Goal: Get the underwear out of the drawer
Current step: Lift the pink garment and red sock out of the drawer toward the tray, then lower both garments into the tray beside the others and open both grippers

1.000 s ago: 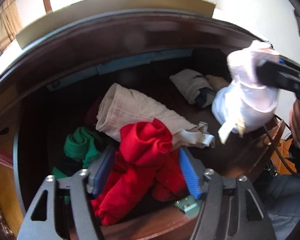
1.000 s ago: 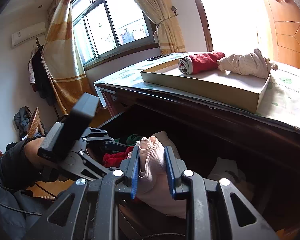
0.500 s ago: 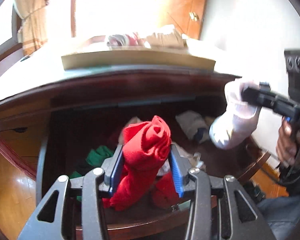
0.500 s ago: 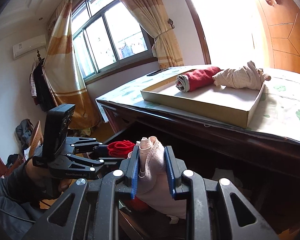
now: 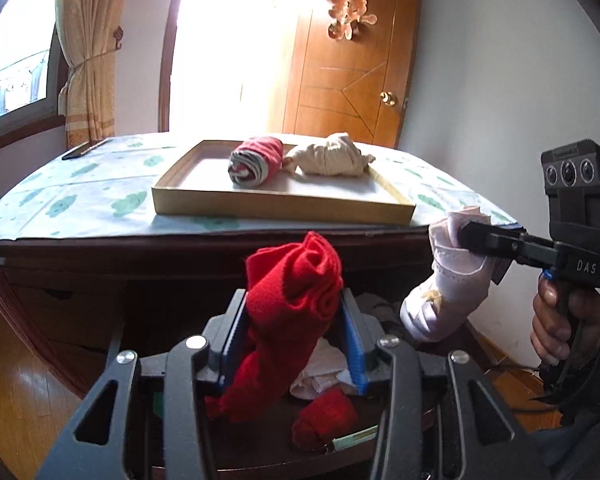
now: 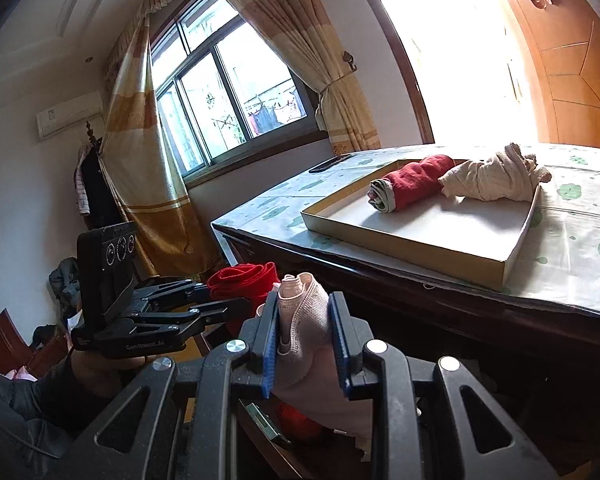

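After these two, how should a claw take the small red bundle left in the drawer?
Grip the small red bundle across its rounded middle, coming from above: it lies loose and compact on the drawer floor, with pale cloth behind it.

Red underwear (image 5: 292,300), plain knit. Pale pink underwear (image 6: 304,312) with fine ribbed weave; reads near white in the left wrist view. Gripper frames black; pads (image 5: 350,344) blue. Tray (image 5: 284,208) tan cardboard outside, white inside. In it, a red roll (image 5: 256,160) with grey and white striped end, and a cream bundle (image 5: 332,156) with fine dots. Desk (image 5: 180,264) dark brown wood; cover (image 5: 80,200) white with green blotches. Door (image 5: 348,80) orange wood. Curtain (image 6: 140,160) beige with yellow bands.
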